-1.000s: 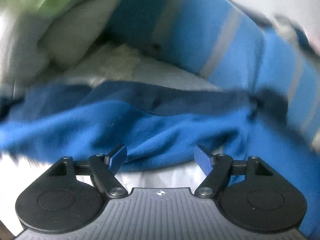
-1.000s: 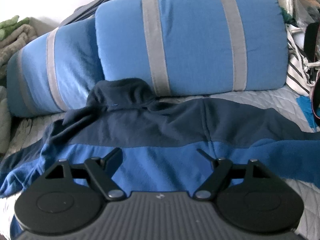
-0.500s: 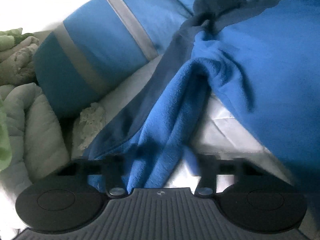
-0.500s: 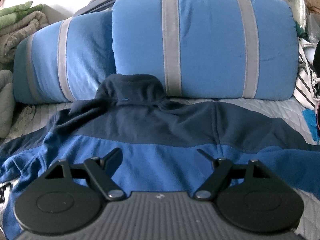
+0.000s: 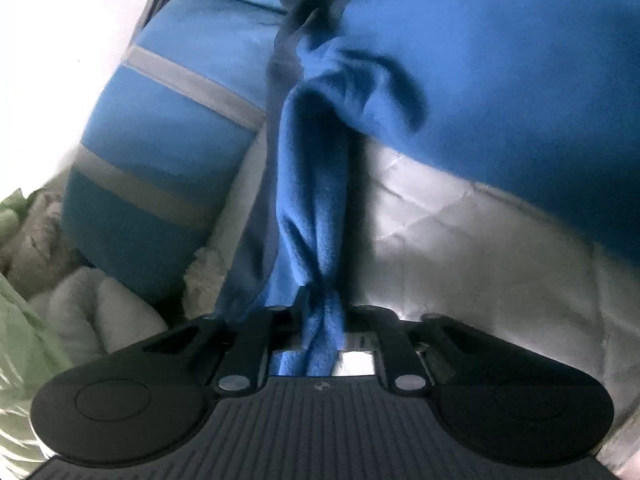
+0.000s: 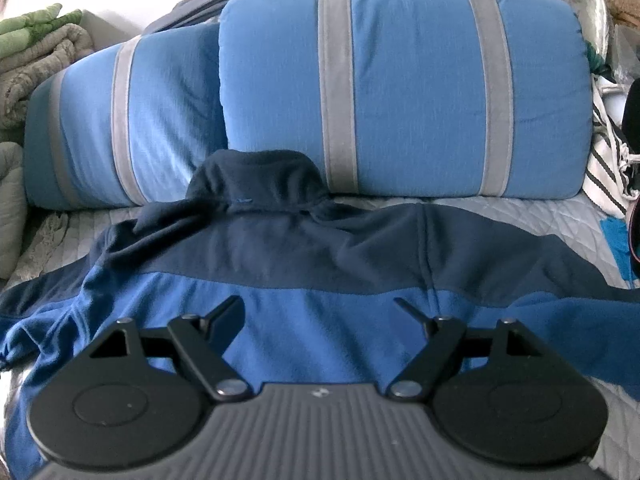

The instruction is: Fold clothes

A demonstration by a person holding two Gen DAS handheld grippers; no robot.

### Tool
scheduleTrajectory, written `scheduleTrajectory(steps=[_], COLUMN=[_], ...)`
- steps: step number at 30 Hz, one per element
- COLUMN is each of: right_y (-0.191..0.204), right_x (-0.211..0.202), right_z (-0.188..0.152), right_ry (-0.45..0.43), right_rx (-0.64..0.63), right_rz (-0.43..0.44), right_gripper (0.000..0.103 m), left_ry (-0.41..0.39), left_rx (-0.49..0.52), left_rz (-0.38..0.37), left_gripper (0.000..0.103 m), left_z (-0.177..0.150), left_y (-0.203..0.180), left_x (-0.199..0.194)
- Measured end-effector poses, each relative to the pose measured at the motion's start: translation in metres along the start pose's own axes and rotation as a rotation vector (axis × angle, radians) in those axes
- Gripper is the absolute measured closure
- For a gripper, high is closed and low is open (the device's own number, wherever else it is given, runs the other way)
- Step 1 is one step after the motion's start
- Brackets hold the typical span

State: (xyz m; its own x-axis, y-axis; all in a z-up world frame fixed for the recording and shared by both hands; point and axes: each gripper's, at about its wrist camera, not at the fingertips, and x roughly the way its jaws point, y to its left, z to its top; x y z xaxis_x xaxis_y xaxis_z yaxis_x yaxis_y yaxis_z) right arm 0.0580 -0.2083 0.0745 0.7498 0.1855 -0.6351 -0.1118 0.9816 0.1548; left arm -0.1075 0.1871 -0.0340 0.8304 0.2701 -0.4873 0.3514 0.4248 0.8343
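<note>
Gripping the sleeve [image 5: 316, 208] of the fleece [image 6: 320, 264], the left gripper [image 5: 320, 320] has just been closing, and its jaws now stand narrow with a bunched rope of blue cloth pinched between them. The sleeve runs taut from the jaws up to the body of the garment, lifted off the quilt [image 5: 460, 248]. The right gripper [image 6: 318, 312] hovers above the lower back of the fleece, jaws wide and holding nothing.

The fleece lies spread face-down across the quilt, its dark collar [image 6: 256, 180] resting against the striped pillows [image 6: 404, 84], the other sleeve stretched out flat toward the right edge of the right wrist view. No fold shows in the body yet, so the task looks barely begun: this is likely the first sleeve about to be brought across the back. The second sleeve, the sides and the final fold from hem to collar all appear still to be done. A pile of blankets [image 6: 36, 48] sits beyond the pillows.
</note>
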Motion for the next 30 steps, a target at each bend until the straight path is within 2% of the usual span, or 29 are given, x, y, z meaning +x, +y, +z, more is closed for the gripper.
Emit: scheduleTrajectory(steps=[1, 2, 4, 7, 9, 14, 16, 17, 19, 21, 23, 26, 30], right_y=[0.000, 0.000, 0.000, 0.001, 0.002, 0.004, 0.005, 0.005, 0.005, 0.005, 0.004, 0.004, 0.006], right_x=[-0.001, -0.001, -0.002, 0.000, 0.000, 0.001, 0.001, 0.001, 0.002, 0.002, 0.001, 0.002, 0.003], right_z=[0.000, 0.000, 0.000, 0.000, 0.001, -0.001, -0.002, -0.002, -0.003, -0.003, -0.003, -0.003, -0.003], right_ry=[-0.003, -0.006, -0.009, -0.005, -0.002, -0.001, 0.001, 0.002, 0.005, 0.006, 0.005, 0.005, 0.007], right_rx=[-0.001, -0.003, -0.005, -0.001, -0.001, -0.023, -0.033, -0.036, -0.039, -0.039, -0.037, -0.034, -0.036], right_rz=[0.000, 0.000, -0.003, -0.007, -0.007, -0.009, -0.010, -0.010, -0.012, -0.012, -0.012, -0.012, -0.012], right_gripper=[0.016, 0.016, 0.016, 0.016, 0.016, 0.015, 0.015, 0.015, 0.015, 0.015, 0.015, 0.015, 0.015], left_ry=[-0.024, -0.068, -0.135, -0.187, -0.194, -0.123, -0.108, -0.113, -0.148, -0.174, -0.222, -0.245, -0.244], left_rx=[-0.055, -0.158, -0.372, -0.699, -0.863, -1.122, -1.171, -1.191, -1.221, -1.222, -1.173, -1.121, -0.996], left_rz=[-0.008, -0.052, -0.167, -0.407, -0.508, -0.601, -0.614, -0.615, -0.670, -0.694, -0.711, -0.685, -0.597], left_gripper=[0.061, 0.052, 0.045, 0.045, 0.045, 0.045, 0.046, 0.055, 0.091, 0.092, 0.092, 0.092, 0.092], left_z=[0.004, 0.008, 0.014, 0.016, 0.016, 0.013, 0.014, 0.014, 0.016, 0.023, 0.033, 0.046, 0.064], left_y=[0.003, 0.011, 0.028, 0.053, 0.061, 0.065, 0.063, 0.063, 0.062, 0.058, 0.055, 0.051, 0.043], left_x=[-0.005, -0.012, -0.020, -0.012, 0.003, 0.048, 0.059, 0.061, 0.060, 0.055, 0.043, 0.031, 0.021])
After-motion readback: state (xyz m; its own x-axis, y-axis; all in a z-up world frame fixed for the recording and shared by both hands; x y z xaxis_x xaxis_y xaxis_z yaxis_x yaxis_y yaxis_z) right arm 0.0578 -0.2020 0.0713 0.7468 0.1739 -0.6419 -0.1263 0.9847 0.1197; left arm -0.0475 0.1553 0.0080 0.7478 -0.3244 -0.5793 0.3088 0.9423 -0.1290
